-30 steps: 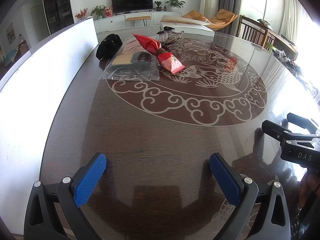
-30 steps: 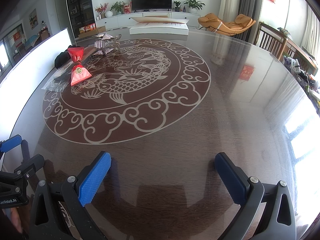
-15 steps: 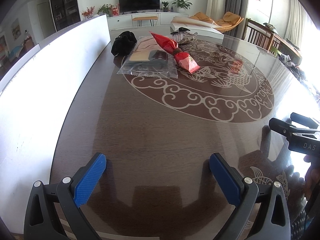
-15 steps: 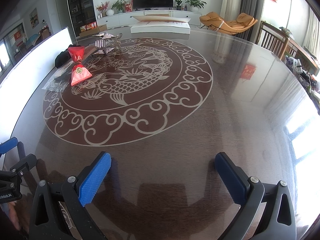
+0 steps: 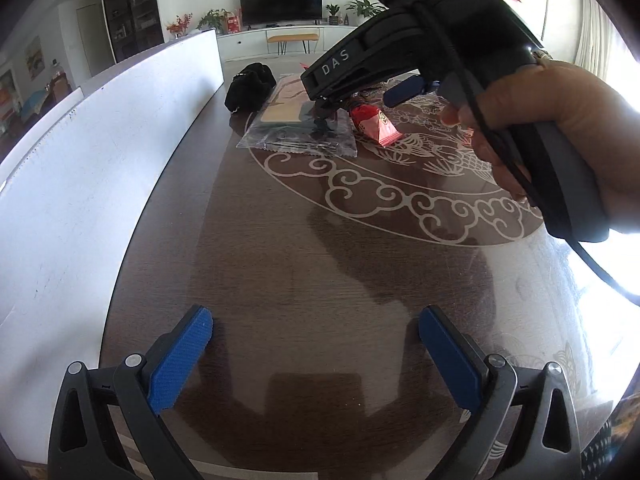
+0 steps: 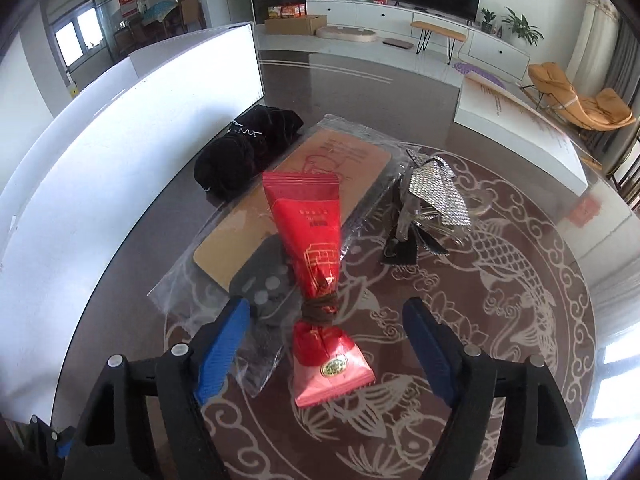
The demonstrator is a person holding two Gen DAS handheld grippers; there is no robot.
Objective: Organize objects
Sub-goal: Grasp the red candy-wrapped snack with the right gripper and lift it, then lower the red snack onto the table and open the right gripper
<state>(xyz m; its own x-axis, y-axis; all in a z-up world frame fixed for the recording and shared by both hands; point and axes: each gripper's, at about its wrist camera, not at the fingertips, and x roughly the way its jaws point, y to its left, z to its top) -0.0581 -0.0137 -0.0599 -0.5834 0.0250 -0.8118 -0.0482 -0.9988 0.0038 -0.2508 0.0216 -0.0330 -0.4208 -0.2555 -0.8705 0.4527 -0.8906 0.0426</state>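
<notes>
While the right gripper (image 6: 324,340) hangs with jaws spread to either side of it, the red packet (image 6: 320,280) lies untouched on the table (image 6: 500,400), its tied waist level with the blue pads (image 6: 222,344).

Red packet: twisted foil wrapper, bound with a brown band; wide flat end pointing away, gold-sealed end nearest the camera. Rests partly on the clear bag (image 6: 296,200), partly on the bare patterned medallion, toward the table's left edge.

Clear bag: flat, holds a tan card and a dark item; lies under the packet's far half.

Black pouch (image 6: 248,148): soft bundle, just beside the bag's far left corner, close to the white board (image 6: 120,152) standing along the left edge.

Silver item (image 6: 432,196): crinkled, shiny, with dark parts beneath; just right of the bag, apart from the packet.

White box (image 6: 520,136): far right part of the table, well apart from the group.

Left gripper (image 5: 316,356): jaws wide, empty, low over bare table near the front edge, well short of the group.

Step in hand, as judged: approach to the packet, grasp not yet made. Next move calls for lowering the right gripper and closing on the narrow tied waist, without catching the bag film beneath.
</notes>
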